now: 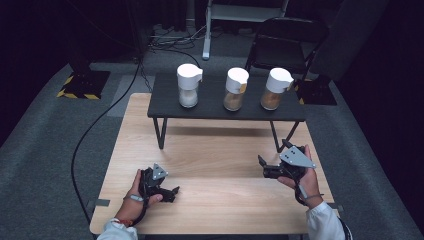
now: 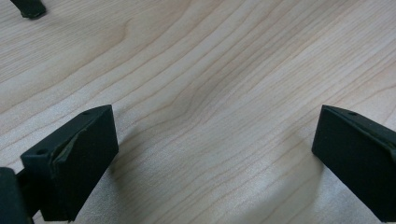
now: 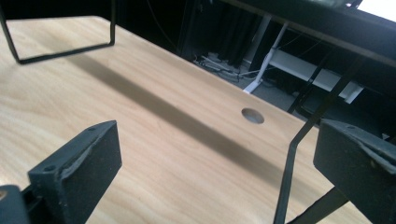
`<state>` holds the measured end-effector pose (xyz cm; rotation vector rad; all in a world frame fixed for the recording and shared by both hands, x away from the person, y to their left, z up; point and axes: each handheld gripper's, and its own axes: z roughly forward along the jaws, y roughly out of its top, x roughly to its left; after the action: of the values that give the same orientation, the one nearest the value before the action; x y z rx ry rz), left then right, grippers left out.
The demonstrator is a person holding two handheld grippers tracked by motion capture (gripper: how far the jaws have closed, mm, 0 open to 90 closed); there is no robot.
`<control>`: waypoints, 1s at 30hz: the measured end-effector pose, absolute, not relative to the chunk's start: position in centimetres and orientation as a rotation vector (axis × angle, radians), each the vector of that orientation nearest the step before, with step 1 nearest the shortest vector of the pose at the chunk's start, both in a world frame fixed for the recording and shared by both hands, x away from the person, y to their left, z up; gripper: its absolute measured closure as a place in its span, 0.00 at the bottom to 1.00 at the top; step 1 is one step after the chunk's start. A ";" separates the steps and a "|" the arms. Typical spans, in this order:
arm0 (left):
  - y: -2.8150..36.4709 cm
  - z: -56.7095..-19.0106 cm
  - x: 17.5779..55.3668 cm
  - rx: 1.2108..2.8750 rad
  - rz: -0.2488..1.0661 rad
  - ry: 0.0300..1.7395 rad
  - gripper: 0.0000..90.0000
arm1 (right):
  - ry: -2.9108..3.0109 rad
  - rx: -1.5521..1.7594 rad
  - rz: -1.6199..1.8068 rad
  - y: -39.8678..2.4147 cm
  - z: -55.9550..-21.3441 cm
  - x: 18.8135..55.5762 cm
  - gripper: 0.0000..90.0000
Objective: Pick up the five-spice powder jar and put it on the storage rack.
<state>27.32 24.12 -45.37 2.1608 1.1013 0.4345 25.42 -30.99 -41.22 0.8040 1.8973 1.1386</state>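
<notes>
Black jaws stand spread wide on both tools, with nothing between them; the left gripper rests low over the near left of the wooden table, its own view looking down on bare pale grain; the right gripper hovers at the near right, angled toward the far side, and its view looks across the tabletop to a round hole near the table's edge and to the thin black legs of a raised shelf.

Judging by this, the work has not begun; neither hand touches a container, and the reach, grasp and whatever follows are all left to do.

Farther out, the dark shelf stands across the far half of the table, well apart from both grippers; on it three clear jars with white spouted lids stand upright in a row; the left jar holds something white, perhaps salt or sugar; the middle jar holds a tan-brown fill; the right jar holds a similar brown fill, roughly half full; what the powders are I cannot tell.
</notes>
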 end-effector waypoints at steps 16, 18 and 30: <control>24.1 -45.4 27.3 2.161 0.435 1.101 0.00 | 2.029 0.739 1.059 -31.2 -42.9 25.3 0.01; 24.1 -45.4 27.3 2.161 0.436 1.101 0.00 | 2.039 0.740 1.045 -31.2 -43.1 25.3 0.01; 24.1 -45.4 27.3 2.161 0.436 1.102 0.00 | 2.106 0.724 0.935 -31.2 -44.5 25.1 0.01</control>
<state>27.31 24.10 -45.37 2.1607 1.1017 0.4355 25.07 -31.16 -44.54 0.7240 2.1063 0.9352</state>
